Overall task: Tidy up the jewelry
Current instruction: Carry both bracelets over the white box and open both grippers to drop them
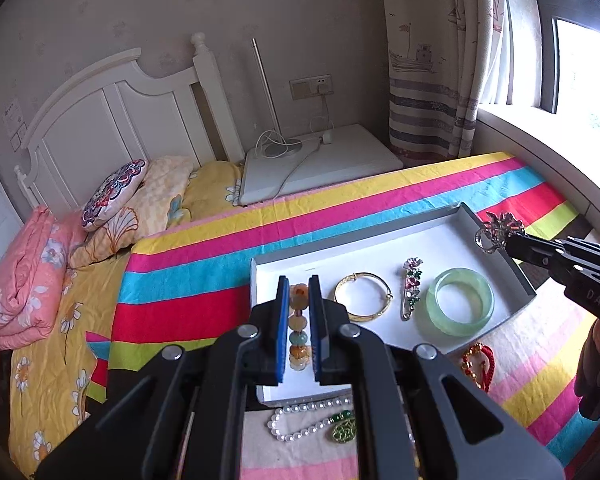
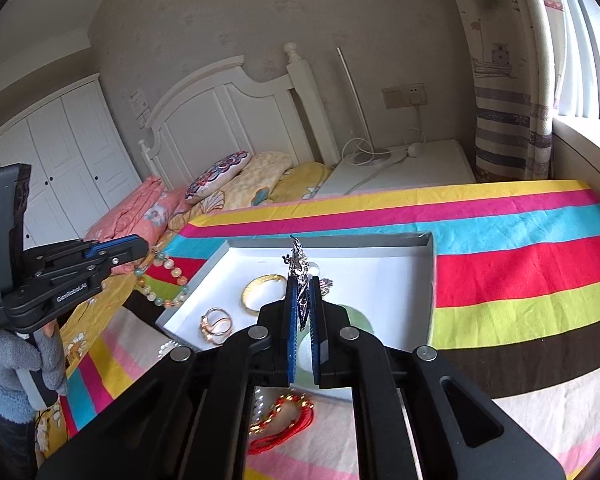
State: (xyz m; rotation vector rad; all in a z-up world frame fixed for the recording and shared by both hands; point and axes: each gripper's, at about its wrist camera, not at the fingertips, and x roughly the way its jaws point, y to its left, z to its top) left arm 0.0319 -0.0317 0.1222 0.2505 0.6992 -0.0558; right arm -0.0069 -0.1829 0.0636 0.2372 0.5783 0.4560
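A grey tray with a white floor lies on the striped cloth. In it are a gold bangle, a flower brooch and a green jade bangle. My left gripper is shut on a bead bracelet and holds it over the tray's left end; the bracelet hangs beside the tray in the right wrist view. My right gripper is shut on a silver brooch above the tray; the brooch also shows in the left wrist view.
A pearl necklace with a green pendant and a red cord bracelet lie on the cloth in front of the tray. A rose-gold ring piece lies in the tray. A bed with pillows is at the left, a white nightstand behind.
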